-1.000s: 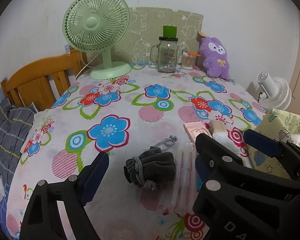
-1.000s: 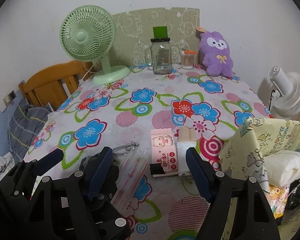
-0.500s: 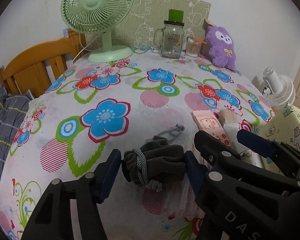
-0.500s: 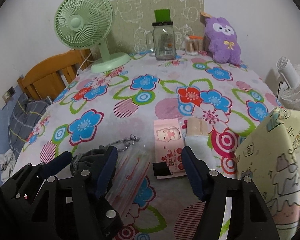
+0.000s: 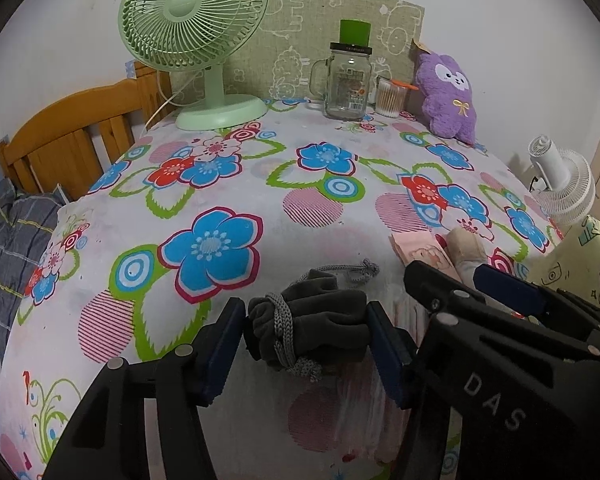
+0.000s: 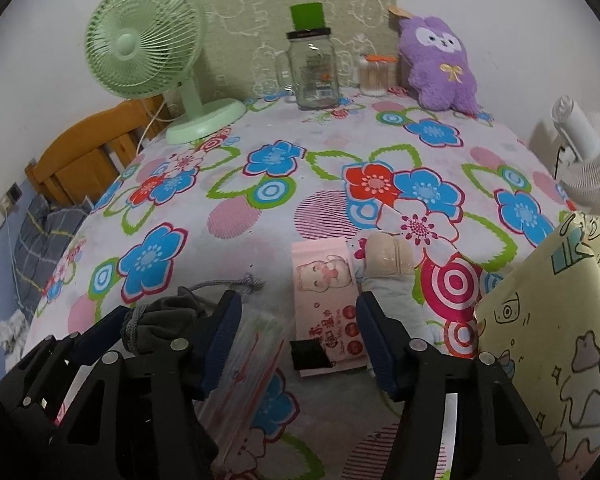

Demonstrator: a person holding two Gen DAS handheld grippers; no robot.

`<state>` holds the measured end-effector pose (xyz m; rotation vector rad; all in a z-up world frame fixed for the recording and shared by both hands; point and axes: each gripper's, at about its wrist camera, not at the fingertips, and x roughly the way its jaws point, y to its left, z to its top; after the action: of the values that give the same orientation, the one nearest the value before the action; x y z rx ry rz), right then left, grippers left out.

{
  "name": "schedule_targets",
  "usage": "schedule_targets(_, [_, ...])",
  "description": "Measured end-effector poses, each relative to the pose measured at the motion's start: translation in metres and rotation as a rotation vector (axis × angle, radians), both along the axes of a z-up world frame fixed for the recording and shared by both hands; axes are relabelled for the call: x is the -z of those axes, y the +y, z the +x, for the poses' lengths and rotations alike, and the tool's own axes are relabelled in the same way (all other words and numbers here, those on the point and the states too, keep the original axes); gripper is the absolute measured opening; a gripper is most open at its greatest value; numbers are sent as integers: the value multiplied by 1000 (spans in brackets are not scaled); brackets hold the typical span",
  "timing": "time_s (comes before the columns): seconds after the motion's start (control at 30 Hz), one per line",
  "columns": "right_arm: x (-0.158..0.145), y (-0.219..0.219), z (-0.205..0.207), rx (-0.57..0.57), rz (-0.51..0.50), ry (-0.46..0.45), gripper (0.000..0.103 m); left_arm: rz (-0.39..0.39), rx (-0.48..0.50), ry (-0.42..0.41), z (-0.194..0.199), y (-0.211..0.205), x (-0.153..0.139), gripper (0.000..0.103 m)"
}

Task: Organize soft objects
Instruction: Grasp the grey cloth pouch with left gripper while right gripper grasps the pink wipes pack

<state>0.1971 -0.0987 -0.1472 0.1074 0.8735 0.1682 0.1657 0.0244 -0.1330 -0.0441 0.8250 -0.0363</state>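
Note:
A dark grey drawstring pouch lies on the flowered tablecloth near the front edge. My left gripper is down around it, one blue pad touching each side, closing on it. The pouch also shows in the right wrist view. My right gripper is open and empty, over a pink wipes pack and beside a clear mask packet. A beige and white rolled cloth lies right of the pack. A purple plush toy sits at the back right.
A green desk fan, a glass jar mug and a cotton swab cup stand at the back. A yellow patterned fabric bin is at the right edge. A wooden chair is left, a white fan right.
My left gripper moved forward and down over the grey pouch and narrowed until its pads reached the pouch's sides. My right gripper moved forward a little over the wipes pack.

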Motion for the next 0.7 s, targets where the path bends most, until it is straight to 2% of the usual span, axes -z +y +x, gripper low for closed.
schedule_targets(0.07, [2,0,2,0,-5,9,61,9,4,2,1,-1,1,63])
schedule_targets(0.1, [4,1,3,-5,-8,19,55,20,8,3,0,-2,1,63])
schedule_targets(0.17, [8,3,7,-12,-15,38,52,41,14,5,0,-6,3,63])
schedule_targets(0.4, [15,2,12,19,-56,22,51,35,19,24,4,-6,6,63])
schedule_targets(0.67, [20,-2,15,32,-56,46,50,43,24,29,3,-7,8,63])
schedule_targets(0.7, [20,-2,14,36,-63,47,42,47,26,29,3,-7,8,63])
